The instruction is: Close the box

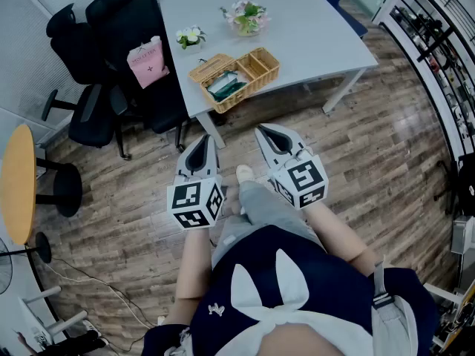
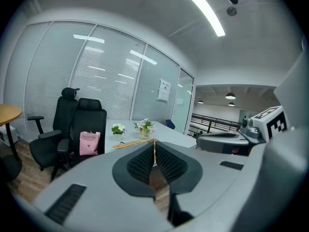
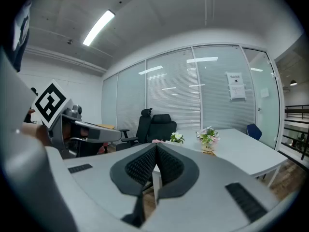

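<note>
A woven wicker box (image 1: 236, 77) lies open on the white table (image 1: 312, 35), its lid flap folded out to the left and something green inside. In the left gripper view only a sliver of the box (image 2: 126, 144) shows over the jaws. My left gripper (image 1: 202, 141) and right gripper (image 1: 267, 133) hang side by side over the wooden floor, well short of the table's near edge. Both are shut with nothing between the pads. The right gripper (image 3: 155, 154) points at the table, and the left gripper (image 2: 154, 151) does too.
Two black office chairs (image 1: 111, 58) stand left of the table, one carrying a pink bag (image 1: 147, 61). Two small flower pots (image 1: 190, 37) (image 1: 247, 16) sit behind the box. A round wooden table (image 1: 16, 184) is at the far left; shelving (image 1: 438, 43) runs along the right.
</note>
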A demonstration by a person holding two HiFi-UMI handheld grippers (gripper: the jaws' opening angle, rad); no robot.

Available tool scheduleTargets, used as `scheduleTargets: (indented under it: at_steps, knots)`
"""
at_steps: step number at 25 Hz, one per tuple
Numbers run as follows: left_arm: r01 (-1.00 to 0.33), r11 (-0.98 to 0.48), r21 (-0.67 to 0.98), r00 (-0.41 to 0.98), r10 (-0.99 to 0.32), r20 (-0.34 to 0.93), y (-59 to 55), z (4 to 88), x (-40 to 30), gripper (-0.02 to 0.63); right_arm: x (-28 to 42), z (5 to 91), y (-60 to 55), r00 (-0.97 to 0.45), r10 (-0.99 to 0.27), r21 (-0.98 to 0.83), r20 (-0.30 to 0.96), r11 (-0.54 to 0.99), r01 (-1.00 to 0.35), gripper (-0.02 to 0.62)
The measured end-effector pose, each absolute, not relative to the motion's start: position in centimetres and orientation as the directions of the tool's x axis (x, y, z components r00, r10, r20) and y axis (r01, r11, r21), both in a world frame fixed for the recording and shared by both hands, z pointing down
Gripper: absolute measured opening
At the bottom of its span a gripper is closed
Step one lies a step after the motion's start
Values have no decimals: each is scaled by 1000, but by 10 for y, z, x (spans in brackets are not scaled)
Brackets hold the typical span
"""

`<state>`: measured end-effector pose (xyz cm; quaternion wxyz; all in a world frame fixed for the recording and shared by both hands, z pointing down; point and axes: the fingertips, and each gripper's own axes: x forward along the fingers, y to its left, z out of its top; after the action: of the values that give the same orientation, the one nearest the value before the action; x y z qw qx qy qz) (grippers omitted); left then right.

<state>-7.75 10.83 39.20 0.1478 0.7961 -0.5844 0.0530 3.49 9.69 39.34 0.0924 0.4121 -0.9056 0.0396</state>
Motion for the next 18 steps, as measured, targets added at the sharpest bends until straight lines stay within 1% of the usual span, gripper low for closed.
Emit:
scheduleTargets:
  at_steps: [3,7,12,16,17,18]
  knots:
    - [-936,-287,201,334,-906,261,99,393,-78,29,35,394,86,-638,-745,2,194,651,-759,3]
    - [-935,-297,193,341,-902,265,81,390,-83,29,31,391,67,-640,-746,13,185,653,-757,5]
    - [-925,-306,226,357,-903,240,56,379,-89,31,28,387,38,-631,-754,24,183,646,-763,6]
    - [-932,-294,213,341,-909,241,35,375,-98,34,24,385,16,-636,-749,24,182,650,-759,63]
    - [-931,-296,213,344,-907,241,29,375,-99,51,24,385,10,-636,-750,24,184,650,-760,69]
    - [-928,-304,215,353,-904,241,24,375,-99,96,24,386,5,-634,-751,23,186,648,-761,76]
